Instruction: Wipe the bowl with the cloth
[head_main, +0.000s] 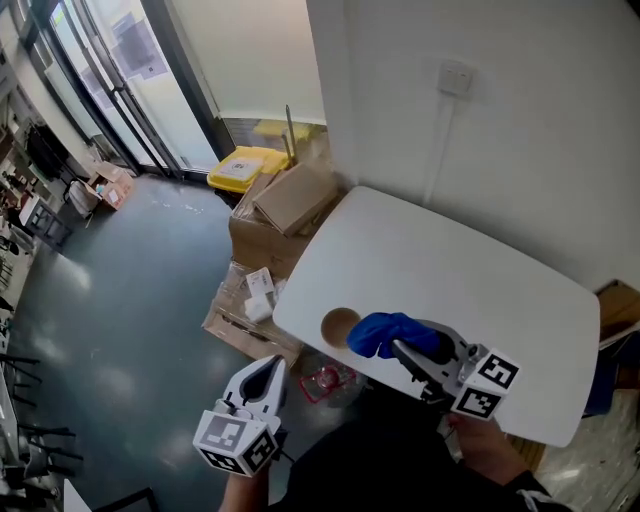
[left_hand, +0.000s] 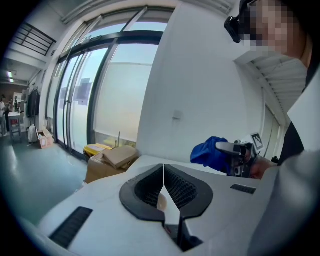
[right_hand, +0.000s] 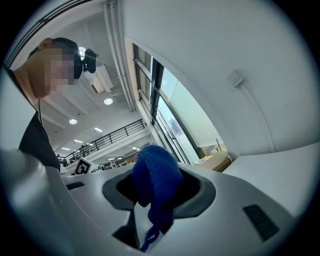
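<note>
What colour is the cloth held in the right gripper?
Deep blue, a knitted-looking weave. The cloth shows best in the right gripper view.

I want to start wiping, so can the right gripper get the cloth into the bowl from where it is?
Probably yes. The right gripper is shut on the blue cloth, which is right next to the bowl near the edge of the table, with nothing between them.

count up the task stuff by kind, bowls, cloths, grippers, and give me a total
bowl: 1, brown, at the table's edge
cloth: 1, blue, held in the right gripper
grippers: 2, left gripper and right gripper
total: 4
</note>
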